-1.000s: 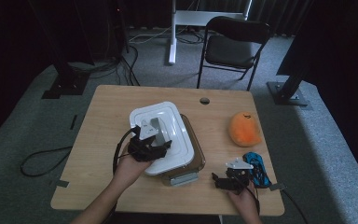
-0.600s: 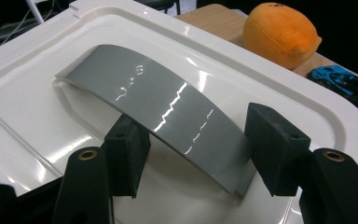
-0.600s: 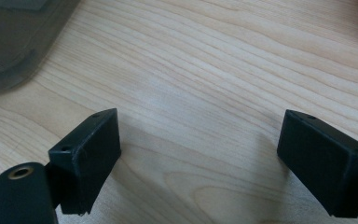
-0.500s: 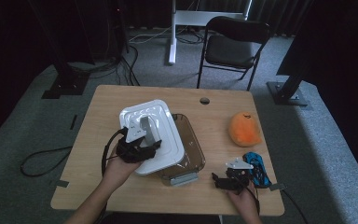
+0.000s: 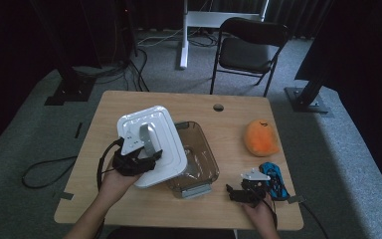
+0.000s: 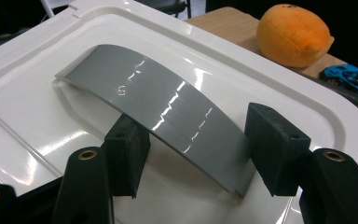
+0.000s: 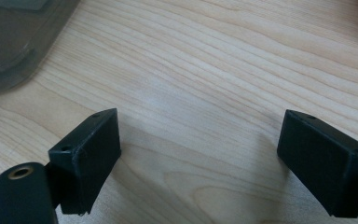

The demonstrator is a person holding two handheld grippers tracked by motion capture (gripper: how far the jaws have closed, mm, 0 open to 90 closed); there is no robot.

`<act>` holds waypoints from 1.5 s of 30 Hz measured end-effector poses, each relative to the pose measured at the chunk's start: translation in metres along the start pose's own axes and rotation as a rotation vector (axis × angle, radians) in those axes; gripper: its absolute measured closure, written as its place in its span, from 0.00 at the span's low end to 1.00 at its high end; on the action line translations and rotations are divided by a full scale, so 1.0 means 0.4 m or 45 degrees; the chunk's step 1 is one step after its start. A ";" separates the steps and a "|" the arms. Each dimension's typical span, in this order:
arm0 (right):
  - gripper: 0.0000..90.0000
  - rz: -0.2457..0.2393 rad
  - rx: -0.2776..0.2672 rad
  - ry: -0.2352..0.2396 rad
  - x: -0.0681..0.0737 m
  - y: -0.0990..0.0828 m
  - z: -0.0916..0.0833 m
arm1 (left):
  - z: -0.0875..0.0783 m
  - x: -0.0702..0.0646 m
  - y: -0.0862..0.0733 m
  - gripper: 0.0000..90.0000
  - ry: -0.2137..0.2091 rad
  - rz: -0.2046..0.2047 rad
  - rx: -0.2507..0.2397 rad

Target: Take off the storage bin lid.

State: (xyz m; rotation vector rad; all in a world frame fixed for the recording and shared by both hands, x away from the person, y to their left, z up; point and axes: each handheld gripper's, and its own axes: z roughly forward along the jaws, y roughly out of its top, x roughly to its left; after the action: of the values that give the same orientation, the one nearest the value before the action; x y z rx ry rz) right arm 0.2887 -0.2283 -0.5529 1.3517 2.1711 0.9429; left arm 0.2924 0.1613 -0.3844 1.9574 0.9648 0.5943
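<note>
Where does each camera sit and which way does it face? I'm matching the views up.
High view: above the person's side, looking forward and down at the table; both forearms and tools show.
Left gripper view: on the left tool, jaws astride the white lid's grey handle.
Right gripper view: on the right tool, facing bare wood.
Shared: the orange plush.

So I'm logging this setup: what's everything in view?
Lid: one, white with grey handle, held over the box's left side.
Box: one, clear brown, table centre.
Plush: one, orange, right.
Toy car: one, blue, right front.
Table: one, wooden.
Chair: one, black, behind.
Left tongs: black, across the handle.
Right tongs: black, open, on the table.
</note>
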 end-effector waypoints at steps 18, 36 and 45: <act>0.14 0.000 0.000 0.000 0.000 0.000 0.000 | -0.042 0.064 -0.071 0.46 0.040 -0.005 0.008; 0.14 0.000 0.000 0.000 0.000 0.000 0.000 | -0.069 0.111 -0.150 0.46 0.027 0.018 -0.015; 0.14 0.001 0.000 0.000 0.000 0.000 0.000 | -0.048 0.121 -0.186 0.46 -0.005 0.034 0.006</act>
State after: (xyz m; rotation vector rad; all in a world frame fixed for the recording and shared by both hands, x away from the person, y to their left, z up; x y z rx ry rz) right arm 0.2887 -0.2283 -0.5529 1.3523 2.1712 0.9430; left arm 0.2775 0.2347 -0.4355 1.9776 0.9398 0.6035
